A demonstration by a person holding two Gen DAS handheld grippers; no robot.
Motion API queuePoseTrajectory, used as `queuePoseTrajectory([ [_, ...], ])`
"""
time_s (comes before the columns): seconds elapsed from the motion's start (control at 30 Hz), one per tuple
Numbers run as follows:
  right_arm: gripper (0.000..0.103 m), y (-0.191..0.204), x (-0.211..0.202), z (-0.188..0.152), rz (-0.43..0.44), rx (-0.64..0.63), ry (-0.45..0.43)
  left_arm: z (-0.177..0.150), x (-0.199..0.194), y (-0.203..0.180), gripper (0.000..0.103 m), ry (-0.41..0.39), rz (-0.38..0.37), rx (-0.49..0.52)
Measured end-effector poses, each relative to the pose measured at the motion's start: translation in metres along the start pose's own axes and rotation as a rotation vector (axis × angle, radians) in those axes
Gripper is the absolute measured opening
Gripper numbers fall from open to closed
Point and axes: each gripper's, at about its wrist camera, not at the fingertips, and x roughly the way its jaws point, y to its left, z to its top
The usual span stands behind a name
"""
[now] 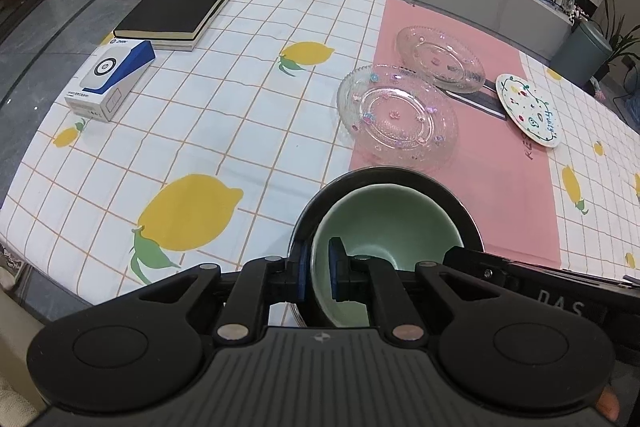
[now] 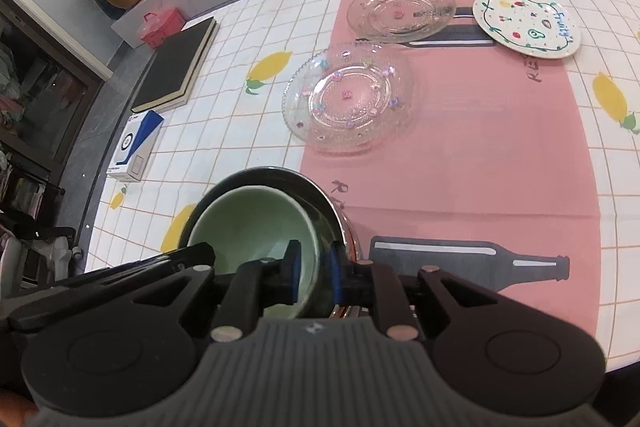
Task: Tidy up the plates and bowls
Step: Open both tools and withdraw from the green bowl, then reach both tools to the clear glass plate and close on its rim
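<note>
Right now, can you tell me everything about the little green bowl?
The green bowl is pale mint inside and looks like smooth glazed ceramic, with nothing in it. It sits tilted inside a bigger dark bowl, near the table's front edge. Both grippers pinch it by the rim: the left gripper on one side, the right gripper on the other, each with one blue pad inside the bowl and one outside. Its outside colour stays hidden.

1. A small bowl [image 1: 372, 223] sat nested in a larger bowl [image 1: 400, 177] at the table's near edge.
2. Two glass plates [image 1: 398, 115] [image 1: 440, 59] lay beyond, the painted plate [image 1: 528, 111] to their right.
3. A book [image 1: 178, 5] and box [image 1: 110, 79] lay far left.
</note>
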Motion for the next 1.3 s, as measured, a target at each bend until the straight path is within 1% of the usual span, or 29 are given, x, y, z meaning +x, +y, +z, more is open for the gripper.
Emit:
queuePoseTrajectory([
  [0.1, 0.018, -0.002, -0.005, 0.0, 0.01, -0.001, -0.01, 0.0, -0.003, 0.001, 0.012, -0.004, -0.013, -0.003],
  [0.2, 0.024, -0.003, -0.012, 0.001, 0.031, -0.001, -0.022, 0.0, -0.01, 0.002, 0.013, -0.015, -0.025, -0.001],
  [0.23, 0.028, -0.003, -0.015, 0.001, 0.037, -0.005, -0.028, 0.001, -0.013, 0.003, 0.014, -0.021, -0.034, -0.001],
  [0.3, 0.029, -0.004, -0.021, 0.002, 0.046, -0.013, -0.041, 0.003, -0.019, 0.004, 0.017, -0.037, -0.052, -0.002],
  [0.43, 0.032, -0.007, -0.032, 0.004, 0.061, -0.013, -0.069, 0.007, -0.03, 0.002, 0.019, -0.072, -0.08, 0.002],
  [0.5, 0.034, -0.009, -0.037, 0.005, 0.063, -0.01, -0.083, 0.009, -0.034, 0.001, 0.023, -0.09, -0.107, 0.004],
  [0.53, 0.036, -0.011, -0.039, 0.005, 0.064, -0.008, -0.09, 0.01, -0.035, 0.0, 0.023, -0.097, -0.121, 0.006],
  [0.6, 0.036, -0.015, -0.042, 0.007, 0.062, -0.005, -0.102, 0.012, -0.038, -0.003, 0.026, -0.115, -0.136, 0.021],
  [0.7, 0.041, -0.022, -0.047, 0.009, 0.059, 0.008, -0.127, 0.016, -0.042, -0.008, 0.029, -0.144, -0.134, 0.063],
  [0.8, 0.045, -0.034, -0.051, 0.013, 0.058, 0.029, -0.147, 0.024, -0.044, -0.01, 0.032, -0.16, -0.161, 0.092],
  [1.0, 0.046, -0.057, -0.05, 0.023, 0.039, 0.085, -0.178, 0.047, -0.031, -0.002, 0.033, -0.141, -0.237, 0.082],
  [1.13, 0.046, -0.066, -0.04, 0.032, 0.049, 0.098, -0.195, 0.065, -0.014, 0.006, 0.033, -0.113, -0.285, 0.078],
  [1.2, 0.046, -0.069, -0.032, 0.037, 0.052, 0.099, -0.197, 0.074, -0.006, 0.008, 0.033, -0.108, -0.287, 0.087],
  [1.3, 0.046, -0.074, -0.018, 0.043, 0.049, 0.081, -0.208, 0.084, 0.003, 0.008, 0.035, -0.113, -0.262, 0.116],
])
